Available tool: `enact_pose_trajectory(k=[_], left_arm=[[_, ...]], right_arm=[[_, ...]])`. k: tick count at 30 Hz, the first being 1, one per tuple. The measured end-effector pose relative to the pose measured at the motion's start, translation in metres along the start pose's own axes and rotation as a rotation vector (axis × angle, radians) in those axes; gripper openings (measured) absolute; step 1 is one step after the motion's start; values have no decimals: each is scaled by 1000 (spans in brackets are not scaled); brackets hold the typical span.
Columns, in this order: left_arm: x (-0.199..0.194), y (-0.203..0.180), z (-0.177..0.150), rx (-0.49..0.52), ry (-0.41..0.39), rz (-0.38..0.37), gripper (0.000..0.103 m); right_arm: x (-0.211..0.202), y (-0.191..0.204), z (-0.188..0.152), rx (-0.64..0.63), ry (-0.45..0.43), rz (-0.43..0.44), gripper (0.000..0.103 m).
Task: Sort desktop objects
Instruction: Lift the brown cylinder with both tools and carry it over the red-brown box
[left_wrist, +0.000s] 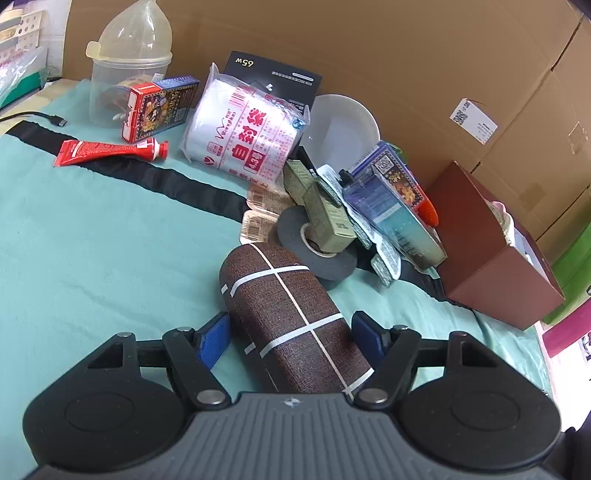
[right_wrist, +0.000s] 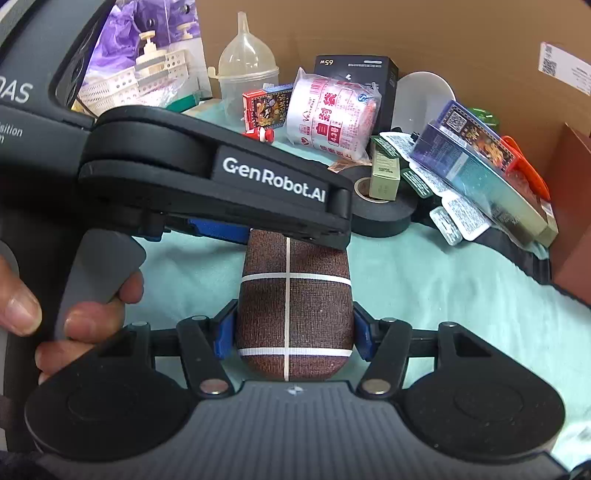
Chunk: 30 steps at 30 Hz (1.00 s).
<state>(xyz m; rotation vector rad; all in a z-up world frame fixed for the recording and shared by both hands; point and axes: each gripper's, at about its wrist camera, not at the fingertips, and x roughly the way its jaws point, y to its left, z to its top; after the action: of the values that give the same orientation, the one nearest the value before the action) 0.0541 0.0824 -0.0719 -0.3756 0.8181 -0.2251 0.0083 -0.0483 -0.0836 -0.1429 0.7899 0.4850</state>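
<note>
A brown fabric glasses case with white cross lines (left_wrist: 291, 317) lies on the teal cloth. My left gripper (left_wrist: 291, 338) straddles its near part; the left blue pad stands a little off the case, the right pad sits against it. In the right wrist view my right gripper (right_wrist: 293, 334) has both blue pads pressed on the same case (right_wrist: 293, 306) near its end. The left gripper's black body (right_wrist: 221, 184) crosses over the far part of the case there.
A pile lies beyond the case: black tape roll (left_wrist: 317, 251), green boxes (left_wrist: 325, 214), blue card boxes (left_wrist: 391, 199), bag pack (left_wrist: 243, 125), white bowl (left_wrist: 340, 125), red tube (left_wrist: 110, 149), plastic container (left_wrist: 129, 74). A brown box (left_wrist: 495, 254) stands right. Cardboard wall behind.
</note>
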Motion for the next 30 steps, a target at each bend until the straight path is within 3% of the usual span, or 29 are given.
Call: enact_pose_trajectory(k=[13,22,30], left_arm=[[-20,-66,14,82,-78,-94,70],[-6,-154,39,196,-116,-224,68],[29,-233,57,272,-103,-343,66]], right_arm=[[-53,-26,-6,36,-135,-70,60],[-102,-83,-1,122,-274,-194,60],[-134,-149,-2,187,-336,-325,60]])
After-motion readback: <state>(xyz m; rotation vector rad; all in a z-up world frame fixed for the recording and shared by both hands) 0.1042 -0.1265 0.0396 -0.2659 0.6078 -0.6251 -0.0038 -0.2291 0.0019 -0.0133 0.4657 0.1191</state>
